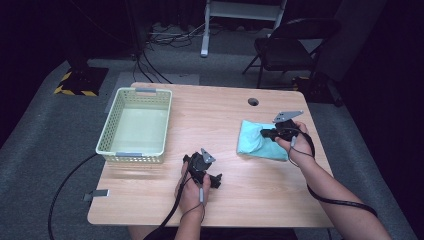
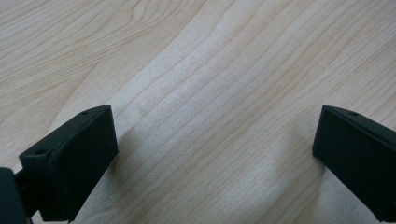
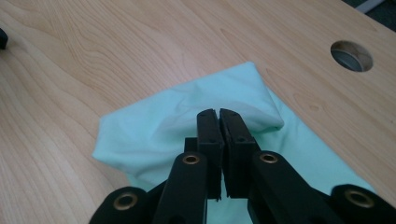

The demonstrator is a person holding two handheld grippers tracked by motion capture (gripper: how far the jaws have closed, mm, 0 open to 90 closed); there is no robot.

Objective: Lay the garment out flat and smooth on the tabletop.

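Right hand-held gripper over the cloth; basket far across the table

The folded light-green cloth [image 1: 260,141] lies on the right part of the table [image 1: 225,200], and the right hand-held gripper [image 1: 269,133] sits directly above it, its 2 jaws pressed together; whether any fabric is caught between them cannot be told. The cloth's long axis runs from near-right to far-left in the high view. The left hand-held gripper [image 1: 200,170] rests well apart from the cloth, near the table's front middle, with its 2 jaws spread wide over bare wood. The pale green basket [image 1: 112,131] stands at the far left, nearer the left hand, so any carry there would likely cross the whole table.
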